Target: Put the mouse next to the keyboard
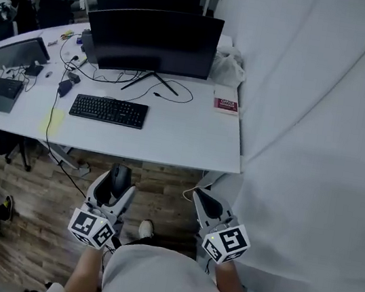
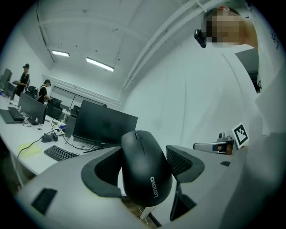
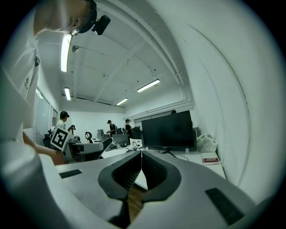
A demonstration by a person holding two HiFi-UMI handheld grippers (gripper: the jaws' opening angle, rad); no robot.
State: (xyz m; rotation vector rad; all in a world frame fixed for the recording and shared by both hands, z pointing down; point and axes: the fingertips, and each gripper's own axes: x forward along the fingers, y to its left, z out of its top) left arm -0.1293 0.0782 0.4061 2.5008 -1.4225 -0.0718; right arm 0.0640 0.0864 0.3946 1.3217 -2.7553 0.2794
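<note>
Grey left gripper (image 1: 119, 180), right gripper (image 1: 204, 197); black pads (image 3: 127, 175); white shirt (image 1: 160, 284).

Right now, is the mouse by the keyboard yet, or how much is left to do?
Not yet. Done: the left tool is shut on the mouse. In hand: the mouse hangs over the floor, short of the desk. Left: carry it to the desk and set it beside the keyboard. The right tool is shut and empty.
</note>
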